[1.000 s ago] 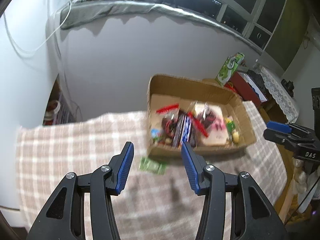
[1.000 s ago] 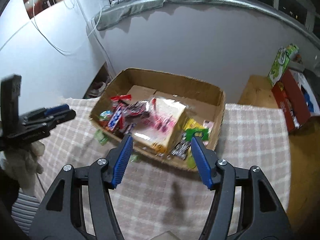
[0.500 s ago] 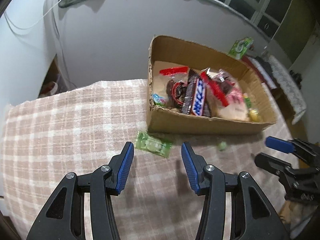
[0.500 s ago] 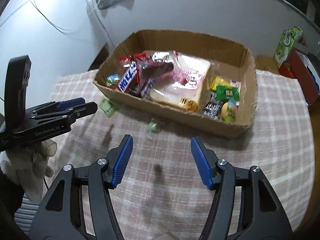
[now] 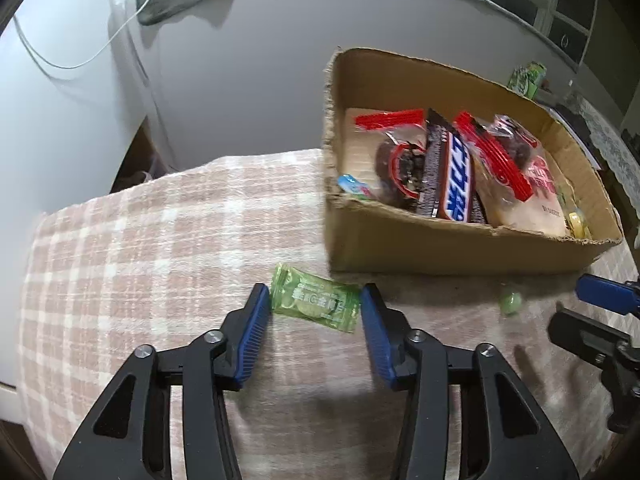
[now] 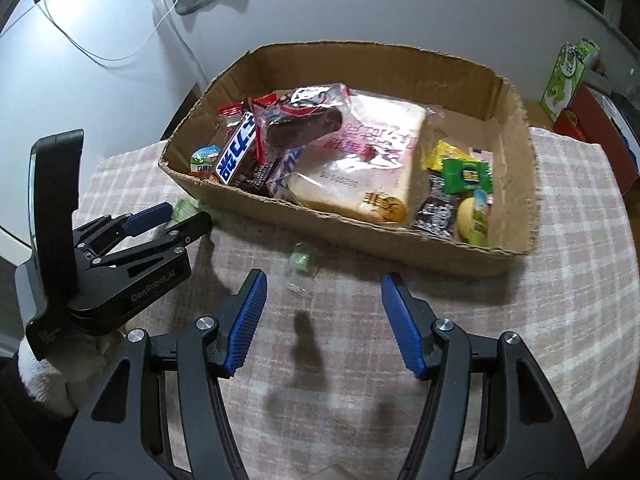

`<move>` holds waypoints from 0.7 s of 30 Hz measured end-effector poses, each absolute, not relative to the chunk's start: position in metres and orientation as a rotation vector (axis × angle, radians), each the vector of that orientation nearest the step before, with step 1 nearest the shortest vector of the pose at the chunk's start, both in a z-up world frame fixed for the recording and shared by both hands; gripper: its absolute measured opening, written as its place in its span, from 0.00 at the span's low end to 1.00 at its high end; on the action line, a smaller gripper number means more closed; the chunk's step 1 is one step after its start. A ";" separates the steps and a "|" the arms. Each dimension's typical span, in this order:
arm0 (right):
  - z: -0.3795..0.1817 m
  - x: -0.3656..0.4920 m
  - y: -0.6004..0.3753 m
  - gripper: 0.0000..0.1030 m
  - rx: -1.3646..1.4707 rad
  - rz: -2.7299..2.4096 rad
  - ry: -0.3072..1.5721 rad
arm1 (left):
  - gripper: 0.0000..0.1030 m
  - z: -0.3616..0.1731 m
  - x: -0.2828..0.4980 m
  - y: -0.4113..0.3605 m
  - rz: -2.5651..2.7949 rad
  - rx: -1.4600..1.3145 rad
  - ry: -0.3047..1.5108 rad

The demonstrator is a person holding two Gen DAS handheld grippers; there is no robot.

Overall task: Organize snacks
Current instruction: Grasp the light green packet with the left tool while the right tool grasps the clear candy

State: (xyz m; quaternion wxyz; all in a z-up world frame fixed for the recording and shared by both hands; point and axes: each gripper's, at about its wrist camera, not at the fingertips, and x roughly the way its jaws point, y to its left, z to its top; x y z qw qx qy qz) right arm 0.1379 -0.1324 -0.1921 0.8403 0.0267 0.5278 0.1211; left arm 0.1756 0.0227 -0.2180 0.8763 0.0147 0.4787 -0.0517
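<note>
A cardboard box [image 5: 452, 248] [image 6: 516, 184] full of snacks stands on the checked cloth. A green candy packet [image 5: 314, 303] lies on the cloth in front of the box's left corner, between the open jaws of my left gripper [image 5: 312, 300], which is low over it. It shows partly in the right wrist view [image 6: 185, 209]. A small green wrapped candy [image 5: 510, 303] [image 6: 301, 261] lies on the cloth before the box's front wall. My right gripper [image 6: 322, 284] is open and empty, just short of that small candy.
The box holds a chocolate bar [image 6: 236, 150], a bread pack [image 6: 360, 164], red-topped bags and small sweets. The checked cloth [image 5: 140, 248] covers the table. A white wall stands behind. A green carton [image 6: 568, 72] and red boxes sit at the far right.
Both grippers have moved down and forward toward the cloth. The green packet now lies between the left jaws, and the small candy is closer to the right jaws.
</note>
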 end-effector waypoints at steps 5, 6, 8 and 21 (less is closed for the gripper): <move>-0.205 0.146 -0.117 0.51 0.046 0.244 1.135 | 0.40 -0.217 0.170 0.051 -0.150 -0.047 0.987; -0.207 0.147 -0.116 0.51 0.048 0.240 1.135 | 0.40 -0.217 0.169 0.056 -0.169 -0.066 0.989; -0.212 0.149 -0.111 0.51 0.053 0.232 1.135 | 0.40 -0.217 0.170 0.061 -0.197 -0.089 0.994; -0.226 0.152 -0.074 0.23 -0.076 0.131 1.093 | 0.37 -0.220 0.175 0.052 -0.172 -0.001 0.965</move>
